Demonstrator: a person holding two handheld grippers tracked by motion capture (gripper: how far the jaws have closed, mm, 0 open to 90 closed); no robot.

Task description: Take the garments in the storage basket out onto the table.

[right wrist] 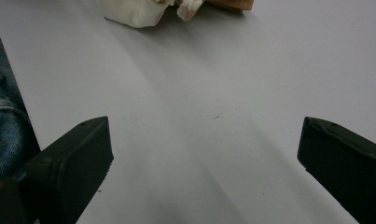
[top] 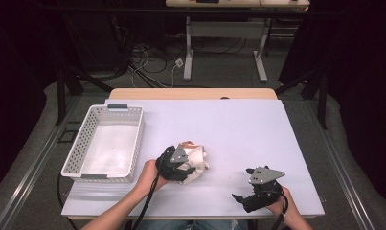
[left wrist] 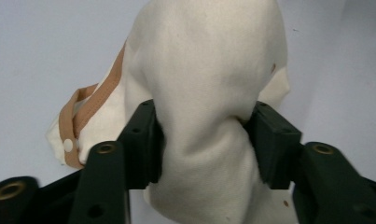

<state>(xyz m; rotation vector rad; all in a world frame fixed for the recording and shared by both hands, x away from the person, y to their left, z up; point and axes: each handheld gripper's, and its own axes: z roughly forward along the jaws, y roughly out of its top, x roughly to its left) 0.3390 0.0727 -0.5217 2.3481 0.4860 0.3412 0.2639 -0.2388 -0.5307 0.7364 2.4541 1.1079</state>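
A crumpled cream cloth (top: 198, 159) with a tan strap and a white snap lies on the white table (top: 238, 120), just right of the basket. My left gripper (top: 183, 167) is at its near side. In the left gripper view the cloth (left wrist: 209, 84) bulges up between the two black pads (left wrist: 143, 140), which press into it from both sides, so my left gripper (left wrist: 204, 135) is shut on a thick fold. My right gripper (top: 242, 183) rests low near the table's front right, jaws wide apart. Only bare table shows between its jaws in the right gripper view (right wrist: 204, 149), with the cloth (right wrist: 134, 11) far ahead.
A white perforated basket (top: 138, 143) stands at the table's left side, with nothing in it. The table's front edge runs close to both hands. The person's jeans (right wrist: 3, 126) show beyond that edge. Cables and another table's legs (top: 188, 57) lie on the floor behind.
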